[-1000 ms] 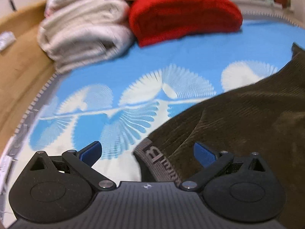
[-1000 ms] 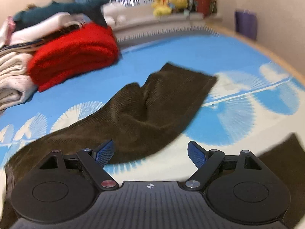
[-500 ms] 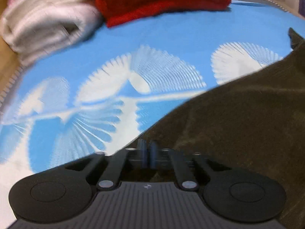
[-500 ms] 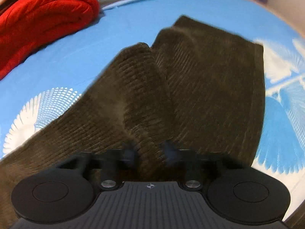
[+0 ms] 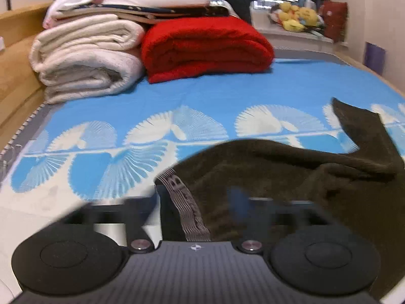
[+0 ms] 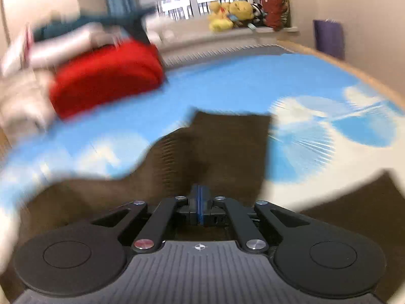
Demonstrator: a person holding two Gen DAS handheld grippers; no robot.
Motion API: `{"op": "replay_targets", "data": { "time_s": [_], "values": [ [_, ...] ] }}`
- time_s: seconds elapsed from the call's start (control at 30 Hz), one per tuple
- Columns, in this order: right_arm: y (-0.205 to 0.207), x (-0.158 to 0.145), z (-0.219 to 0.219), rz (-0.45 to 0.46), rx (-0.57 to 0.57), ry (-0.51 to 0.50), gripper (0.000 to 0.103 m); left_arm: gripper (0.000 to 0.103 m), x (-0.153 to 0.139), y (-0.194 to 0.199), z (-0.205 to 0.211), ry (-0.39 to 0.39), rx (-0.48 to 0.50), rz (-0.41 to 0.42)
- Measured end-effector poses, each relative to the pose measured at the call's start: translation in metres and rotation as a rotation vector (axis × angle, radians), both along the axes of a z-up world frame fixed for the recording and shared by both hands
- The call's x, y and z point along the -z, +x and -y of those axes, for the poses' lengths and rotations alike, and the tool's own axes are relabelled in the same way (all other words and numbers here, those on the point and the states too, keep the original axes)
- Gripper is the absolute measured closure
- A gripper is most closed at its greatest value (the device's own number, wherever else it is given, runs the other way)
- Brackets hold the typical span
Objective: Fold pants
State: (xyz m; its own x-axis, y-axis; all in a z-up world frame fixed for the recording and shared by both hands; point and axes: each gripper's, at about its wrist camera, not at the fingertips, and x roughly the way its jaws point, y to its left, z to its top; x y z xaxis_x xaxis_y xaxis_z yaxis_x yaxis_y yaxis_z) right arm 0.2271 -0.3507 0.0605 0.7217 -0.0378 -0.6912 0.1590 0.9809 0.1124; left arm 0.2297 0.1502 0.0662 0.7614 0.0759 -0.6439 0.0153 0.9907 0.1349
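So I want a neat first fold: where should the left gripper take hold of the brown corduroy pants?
Probably at the grey elastic waistband, coming in from the left over the blue bed sheet. That band is a firm, exposed edge lying at the near-left end of the brown corduroy pants, while the legs trail off to the right in loose folds.

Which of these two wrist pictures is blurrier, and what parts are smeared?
Right wrist view is blurrier: the red blanket and the pants are streaked, though the right claw stays sharp. Left wrist view: the background is crisp, but the left claw is smeared.
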Motion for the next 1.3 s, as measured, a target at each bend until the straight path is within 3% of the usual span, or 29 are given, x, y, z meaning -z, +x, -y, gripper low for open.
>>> {"op": "replay_targets", "data": {
  "time_s": [0.03, 0.1, 0.17, 0.27, 0.47, 0.63, 0.67, 0.73, 0.77, 0.8, 0.83, 0.9, 0.93, 1.0, 1.07, 1.13, 1.23, 1.3],
  "values": [
    [-0.011, 0.005, 0.005, -0.020, 0.014, -0.032, 0.098, 0.006, 0.001, 0.007, 0.003, 0.023, -0.017, 0.020],
    [-0.018, 0.009, 0.018, -0.059, 0.061, 0.018, 0.083, 0.004, 0.006, 0.028, 0.009, 0.034, -0.025, 0.019],
    [-0.017, 0.005, 0.028, -0.043, 0.102, 0.126, 0.051, 0.004, 0.018, 0.056, 0.014, 0.053, -0.033, -0.015],
    [0.012, -0.001, 0.039, -0.029, 0.147, 0.205, 0.049, 0.004, 0.047, 0.098, 0.025, 0.159, -0.020, -0.079],
    [0.137, 0.013, 0.032, -0.077, 0.148, 0.194, 0.047, 0.005, 0.102, 0.159, 0.028, 0.317, 0.010, -0.163],
    [0.246, 0.067, -0.004, -0.206, 0.136, 0.148, 0.047, 0.005, 0.131, 0.195, 0.007, 0.307, 0.027, -0.267],
    [0.260, 0.078, -0.013, -0.235, 0.116, 0.137, 0.047, 0.008, 0.134, 0.196, 0.007, 0.311, 0.041, -0.255],
    [0.284, 0.101, -0.032, -0.282, 0.066, 0.148, 0.045, 0.048, 0.134, 0.193, 0.013, 0.290, 0.112, -0.252],
    [0.292, 0.110, -0.041, -0.294, 0.051, 0.151, 0.041, 0.092, 0.132, 0.194, 0.018, 0.234, 0.151, -0.282],
    [0.299, 0.118, -0.049, -0.305, 0.045, 0.145, 0.037, 0.093, 0.130, 0.193, 0.026, 0.232, 0.137, -0.291],
    [0.304, 0.126, -0.057, -0.321, 0.043, 0.116, 0.037, 0.094, 0.132, 0.192, 0.034, 0.281, 0.122, -0.285],
    [0.307, 0.131, -0.074, -0.304, 0.058, -0.065, 0.082, 0.096, 0.126, 0.189, 0.040, 0.317, 0.104, -0.255],
    [0.309, 0.129, -0.079, -0.304, 0.064, -0.150, 0.092, 0.096, 0.116, 0.189, 0.034, 0.281, 0.073, -0.244],
    [0.307, 0.108, -0.071, -0.263, 0.103, -0.123, 0.092, 0.096, 0.082, 0.184, 0.016, 0.166, 0.006, -0.191],
    [0.294, 0.058, -0.057, -0.124, 0.156, -0.102, 0.093, 0.096, 0.045, 0.165, 0.003, 0.099, -0.028, -0.125],
    [0.268, 0.003, -0.026, 0.020, 0.205, 0.014, 0.093, 0.096, 0.014, 0.134, -0.003, 0.081, -0.039, -0.056],
    [0.191, -0.075, 0.037, 0.195, 0.240, 0.181, 0.092, 0.096, -0.015, 0.068, -0.019, -0.007, -0.054, 0.011],
    [0.123, -0.097, 0.079, 0.252, 0.269, 0.269, 0.092, 0.096, -0.012, 0.018, -0.027, -0.074, -0.055, 0.002]
  ]
}}
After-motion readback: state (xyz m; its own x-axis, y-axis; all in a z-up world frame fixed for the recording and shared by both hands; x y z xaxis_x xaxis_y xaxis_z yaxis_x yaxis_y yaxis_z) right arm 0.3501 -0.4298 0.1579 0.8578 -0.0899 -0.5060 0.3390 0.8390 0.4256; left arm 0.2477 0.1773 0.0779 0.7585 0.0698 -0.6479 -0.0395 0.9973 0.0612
